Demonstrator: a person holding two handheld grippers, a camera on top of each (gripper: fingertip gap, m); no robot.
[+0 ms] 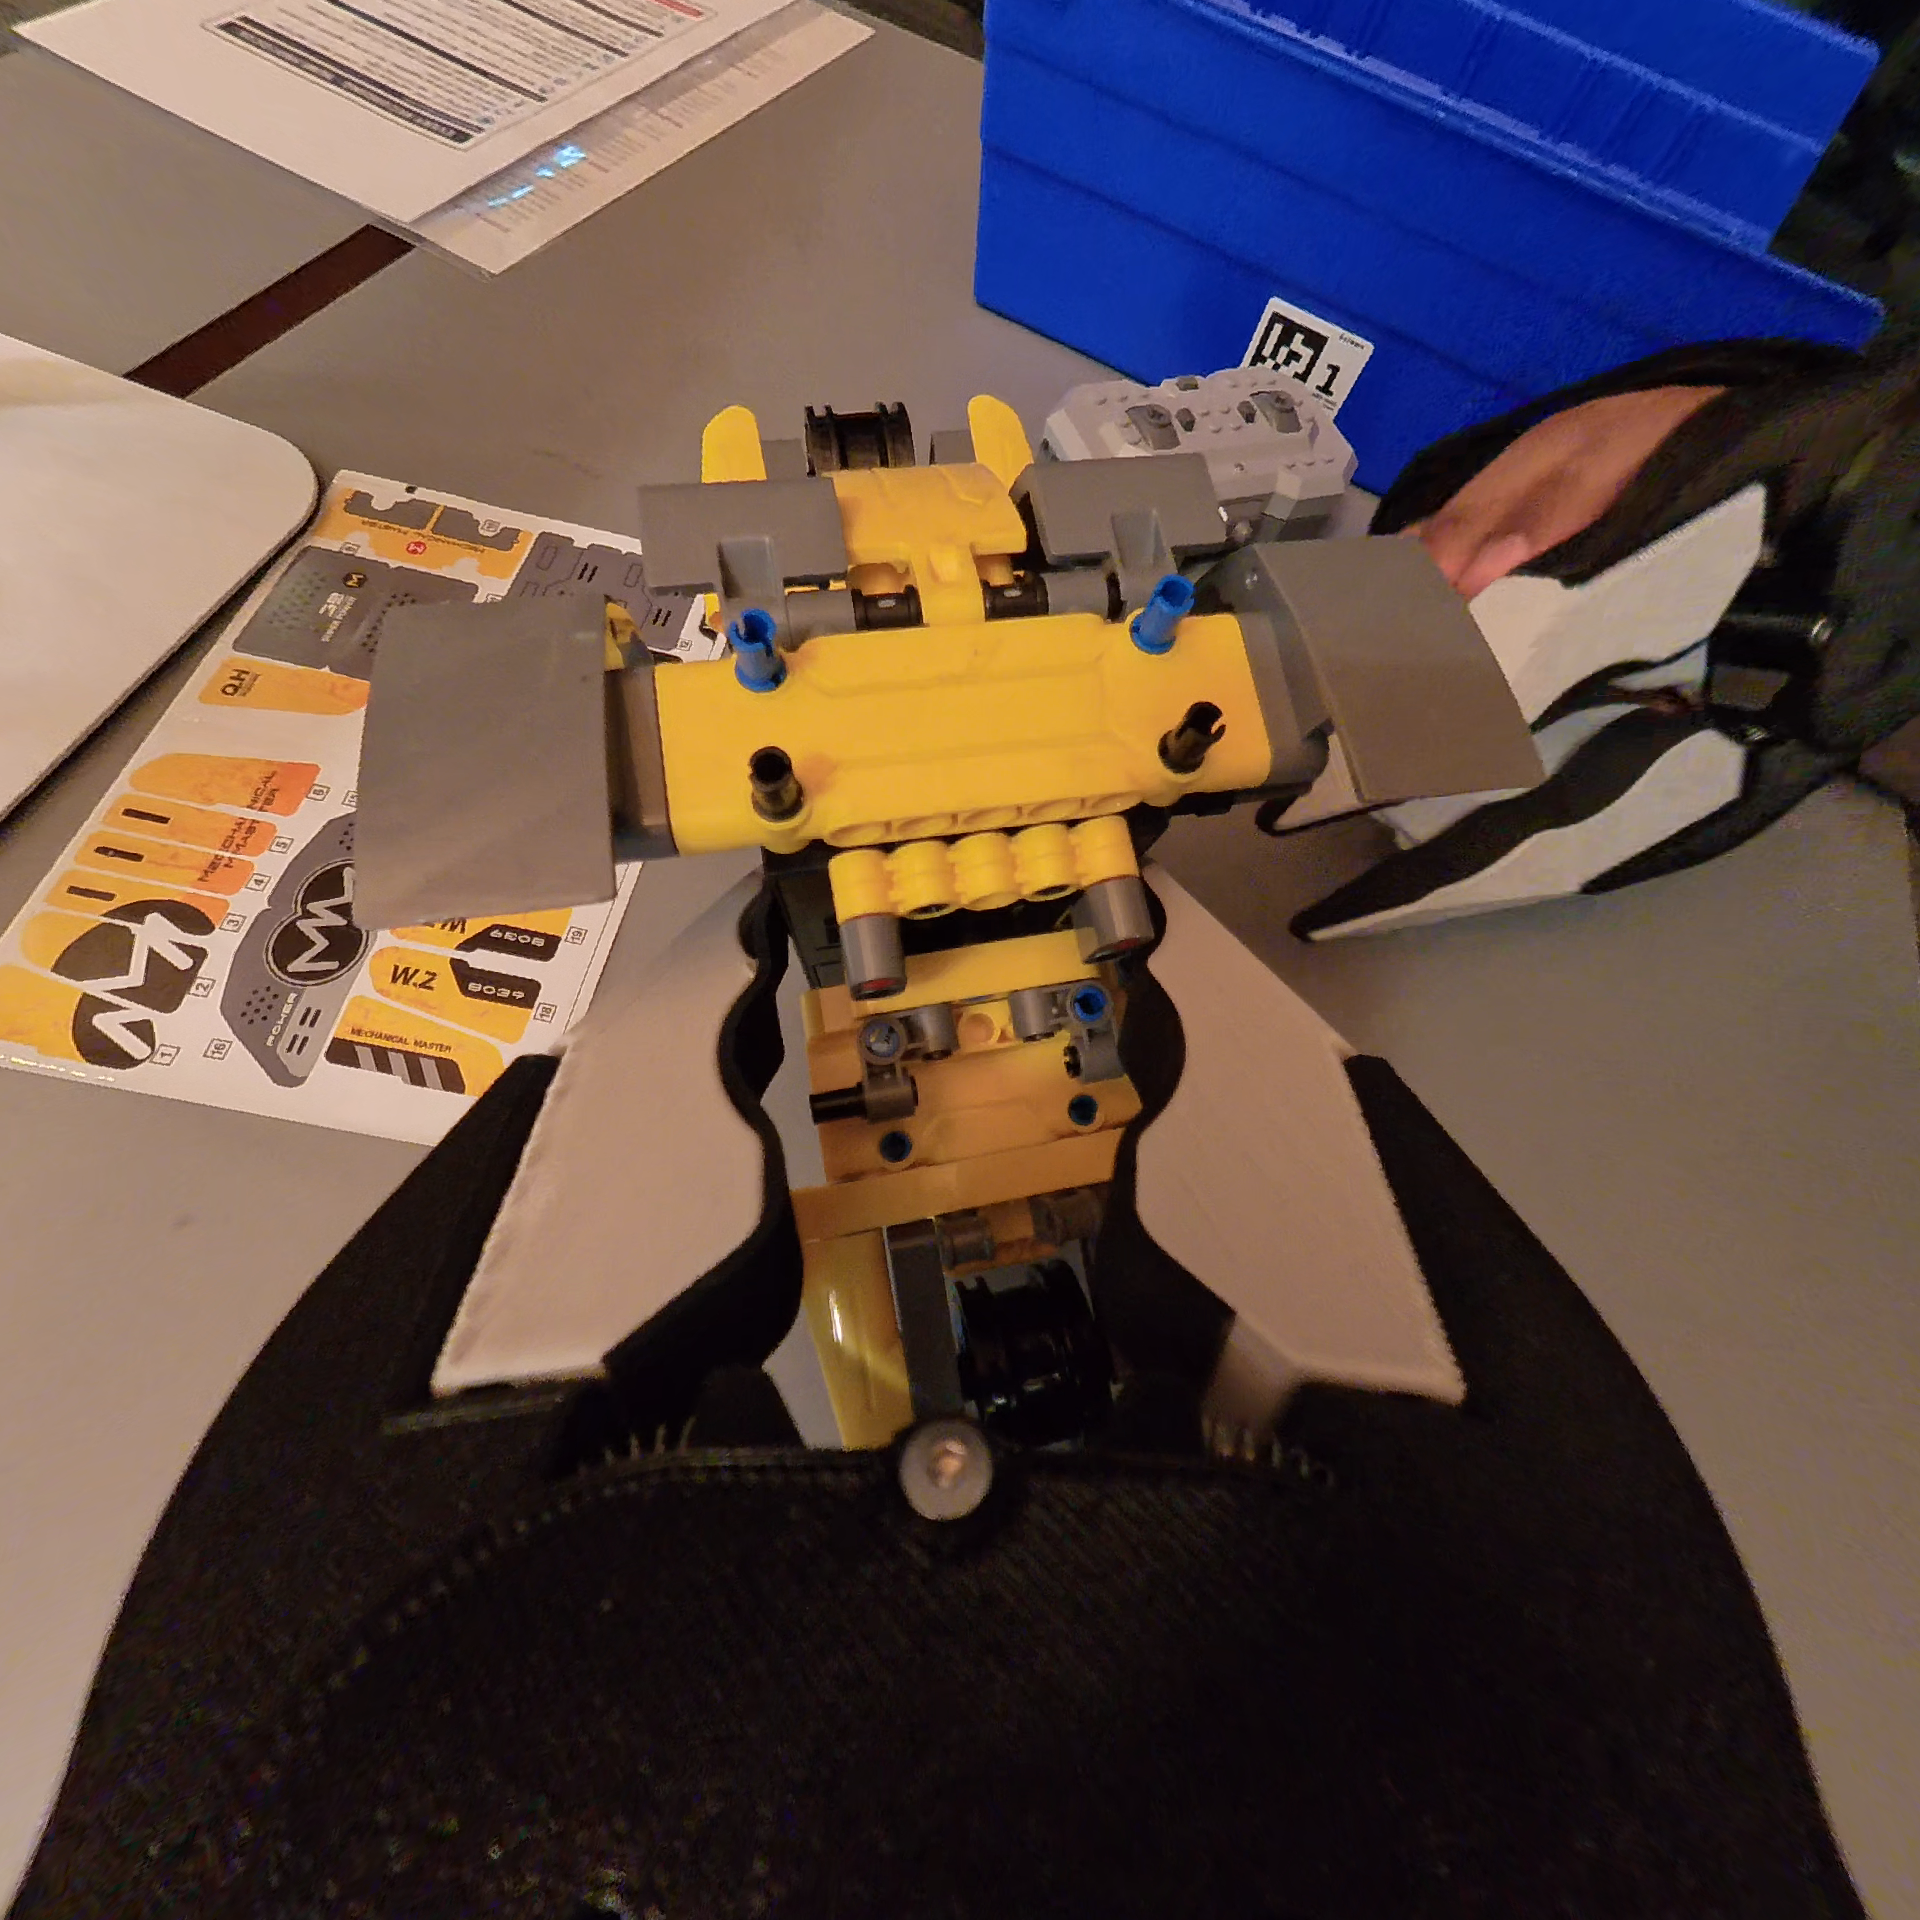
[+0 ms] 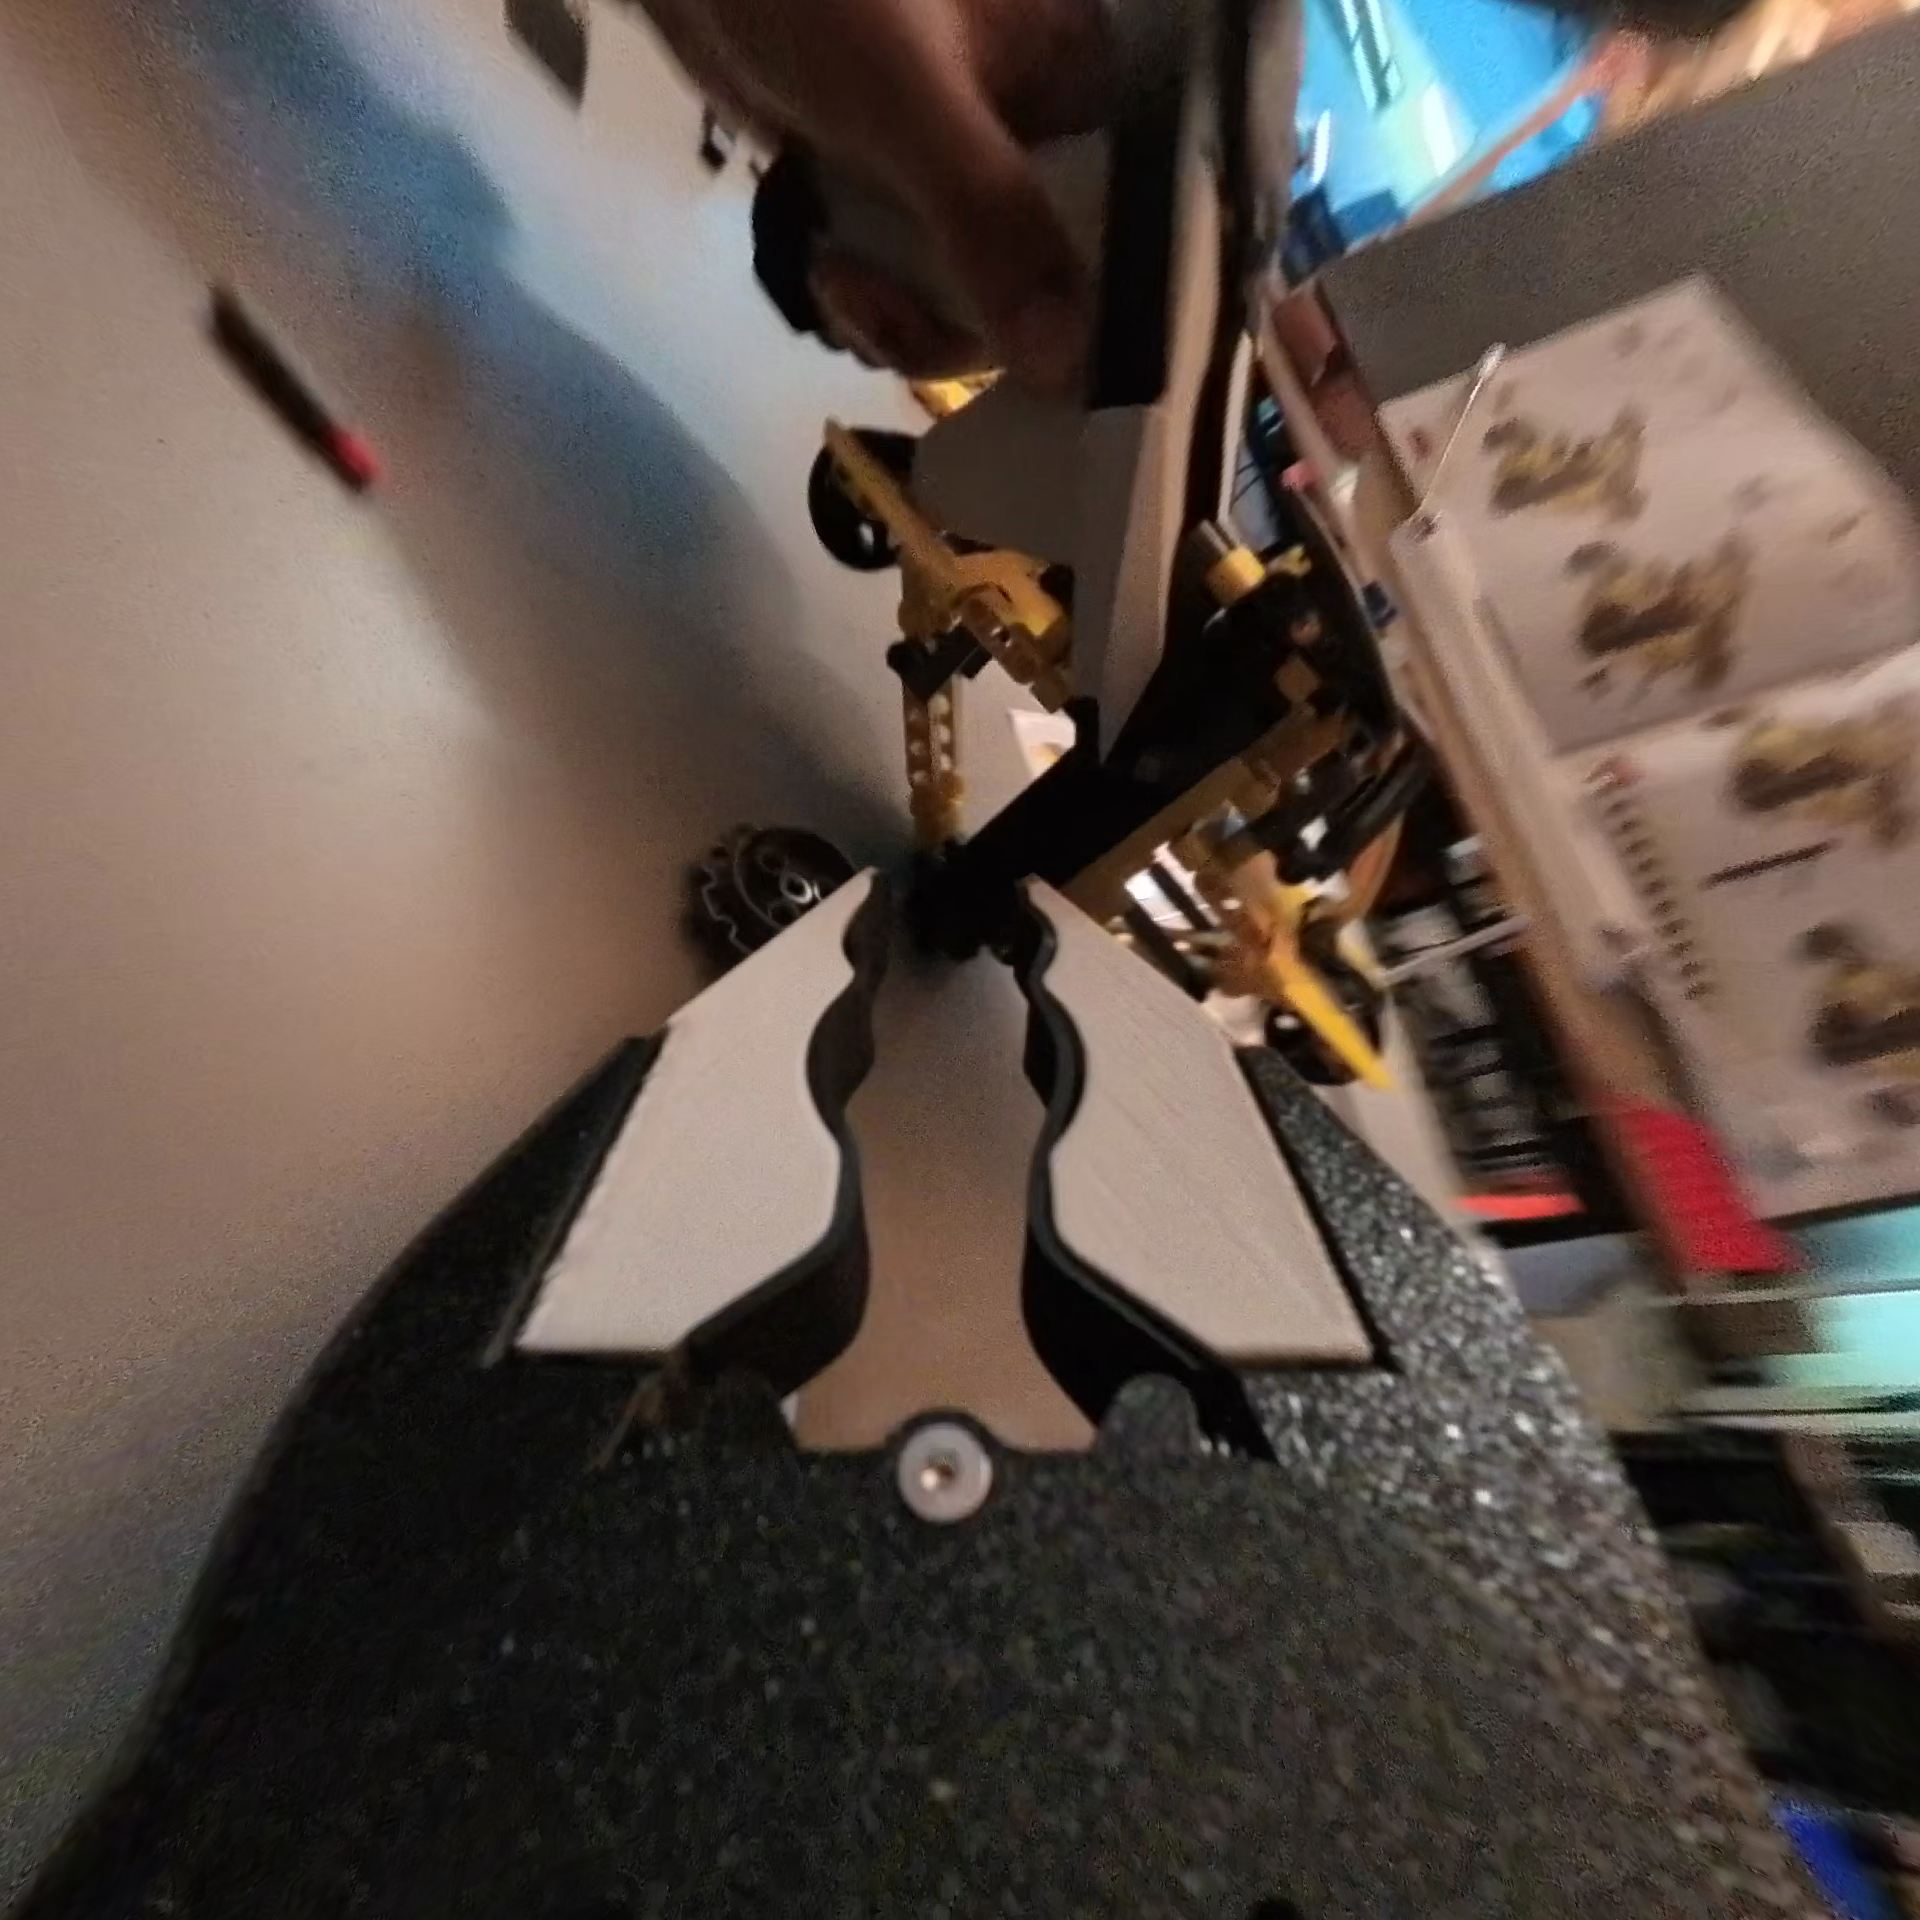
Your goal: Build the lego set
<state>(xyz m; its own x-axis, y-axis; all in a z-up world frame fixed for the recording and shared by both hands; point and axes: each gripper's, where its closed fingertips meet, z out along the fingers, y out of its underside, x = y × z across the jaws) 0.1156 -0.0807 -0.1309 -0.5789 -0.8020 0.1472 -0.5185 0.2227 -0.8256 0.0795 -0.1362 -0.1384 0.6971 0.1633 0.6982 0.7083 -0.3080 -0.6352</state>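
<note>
My left gripper point(image 1: 956, 935) is shut on a yellow and grey brick-built vehicle model point(image 1: 956, 717) and holds it upright above the grey table. The model has grey side panels, blue and black pins and black wheels. My right gripper point(image 2: 956, 902) is shut on a small black part point(image 2: 940, 909) at the model's edge point(image 2: 1236, 790). It also shows in the left wrist view point(image 1: 1283, 873), held by a hand just right of the model's right grey panel point(image 1: 1392, 665). The right wrist view is blurred.
A blue bin point(image 1: 1403, 177) stands at the back right, with a grey brick unit point(image 1: 1195, 436) and a black-and-white marker tag point(image 1: 1304, 353) before it. A sticker sheet point(image 1: 260, 831), papers point(image 1: 436, 94) and a white slab point(image 1: 114, 520) lie left. A black gear wheel point(image 2: 758, 899) and a booklet point(image 2: 1662, 623) show.
</note>
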